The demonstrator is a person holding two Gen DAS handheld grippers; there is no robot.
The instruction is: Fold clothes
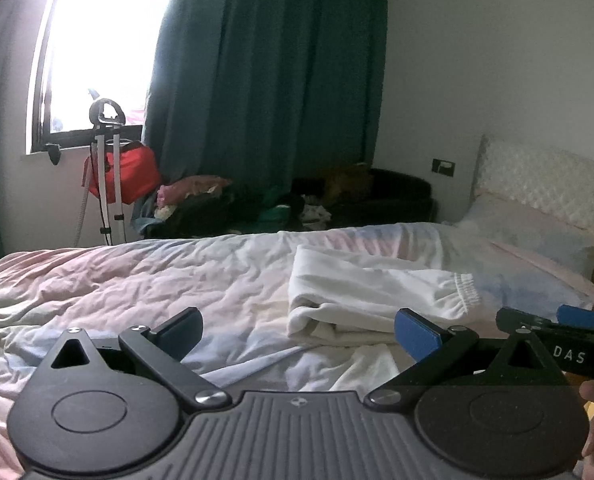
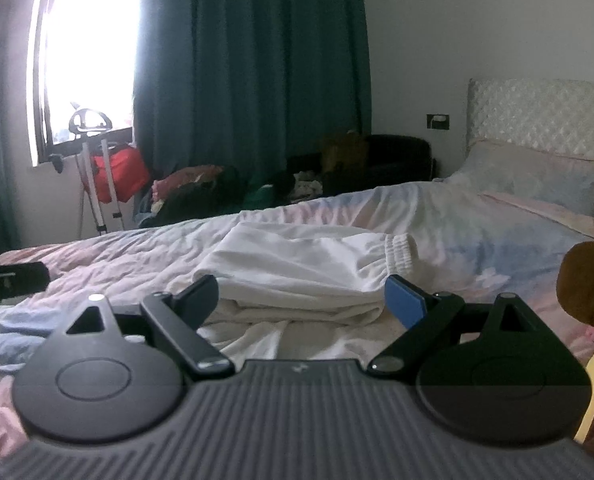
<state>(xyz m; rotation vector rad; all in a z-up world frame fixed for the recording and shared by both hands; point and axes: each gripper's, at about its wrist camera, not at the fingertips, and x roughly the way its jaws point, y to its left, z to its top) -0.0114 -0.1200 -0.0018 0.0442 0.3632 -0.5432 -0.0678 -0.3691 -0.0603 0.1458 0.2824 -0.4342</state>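
White trousers with an elastic waistband lie folded over on the bed, seen in the left wrist view [image 1: 377,292] and in the right wrist view [image 2: 305,264]. My left gripper [image 1: 297,334] is open, low over the bedcover, with the folded edge of the trousers just ahead and to its right. My right gripper [image 2: 301,300] is open too, its fingers standing either side of the near fold without touching it. The right gripper [image 1: 553,324] also shows at the right edge of the left wrist view. Neither gripper holds anything.
The bed has a crumpled pastel bedcover [image 1: 137,280], a pillow [image 2: 529,176] and a quilted headboard [image 2: 545,112]. Behind it are a dark sofa [image 2: 393,160] piled with clothes, a teal curtain [image 1: 265,72], a bright window and a stand with a red bag [image 1: 125,176]. A brown soft toy [image 2: 585,280] sits at right.
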